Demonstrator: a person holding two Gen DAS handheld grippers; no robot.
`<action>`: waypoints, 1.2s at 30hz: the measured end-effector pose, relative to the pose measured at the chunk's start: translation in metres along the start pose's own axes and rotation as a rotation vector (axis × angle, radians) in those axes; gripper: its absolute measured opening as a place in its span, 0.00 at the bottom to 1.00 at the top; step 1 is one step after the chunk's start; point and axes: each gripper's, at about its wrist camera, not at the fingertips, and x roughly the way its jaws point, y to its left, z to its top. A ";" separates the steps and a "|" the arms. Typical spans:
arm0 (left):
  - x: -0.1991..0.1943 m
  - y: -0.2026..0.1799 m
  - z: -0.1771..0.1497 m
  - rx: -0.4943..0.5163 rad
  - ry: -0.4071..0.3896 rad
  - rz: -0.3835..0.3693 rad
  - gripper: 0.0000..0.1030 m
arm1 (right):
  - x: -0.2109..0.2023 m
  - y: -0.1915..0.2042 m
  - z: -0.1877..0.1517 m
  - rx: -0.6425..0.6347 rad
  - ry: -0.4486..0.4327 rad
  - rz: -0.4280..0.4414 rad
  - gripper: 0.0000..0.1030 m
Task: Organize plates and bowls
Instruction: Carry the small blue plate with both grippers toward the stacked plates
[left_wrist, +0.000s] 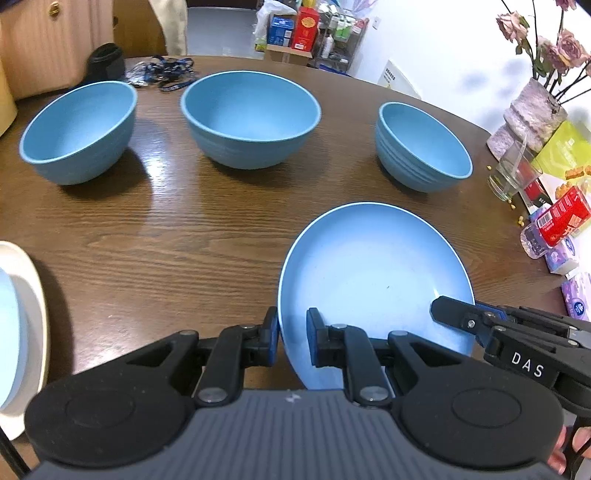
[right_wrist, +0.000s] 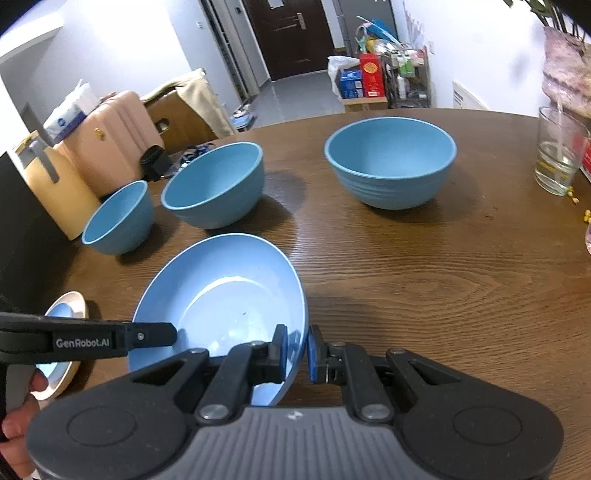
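Observation:
A blue plate (left_wrist: 373, 288) is held tilted above the brown table (left_wrist: 166, 236); it also shows in the right wrist view (right_wrist: 221, 291). My left gripper (left_wrist: 293, 341) straddles its left rim and my right gripper (right_wrist: 297, 349) straddles its right rim, each shut on the rim. The right gripper shows in the left wrist view (left_wrist: 454, 314), and the left gripper shows in the right wrist view (right_wrist: 155, 334). Three blue bowls stand beyond: left (left_wrist: 79, 131), middle (left_wrist: 251, 118), right (left_wrist: 423, 146). A cream plate with a blue plate on it (left_wrist: 22, 325) lies at the left.
A glass (left_wrist: 513, 177), a vase with flowers (left_wrist: 532, 110), snack boxes and packets (left_wrist: 561, 218) crowd the table's right edge. A lanyard (left_wrist: 166, 72) lies at the back. A suitcase (right_wrist: 110, 136) and a chair stand beyond the table.

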 end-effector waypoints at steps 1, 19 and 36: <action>-0.002 0.003 -0.001 -0.005 0.000 0.001 0.16 | -0.001 0.003 -0.001 -0.006 -0.001 0.004 0.11; -0.035 0.037 -0.012 0.013 -0.017 -0.016 0.16 | -0.011 0.046 -0.008 0.012 -0.010 0.014 0.11; -0.061 0.073 -0.019 0.044 -0.019 -0.022 0.16 | -0.016 0.093 -0.017 0.011 -0.020 -0.006 0.11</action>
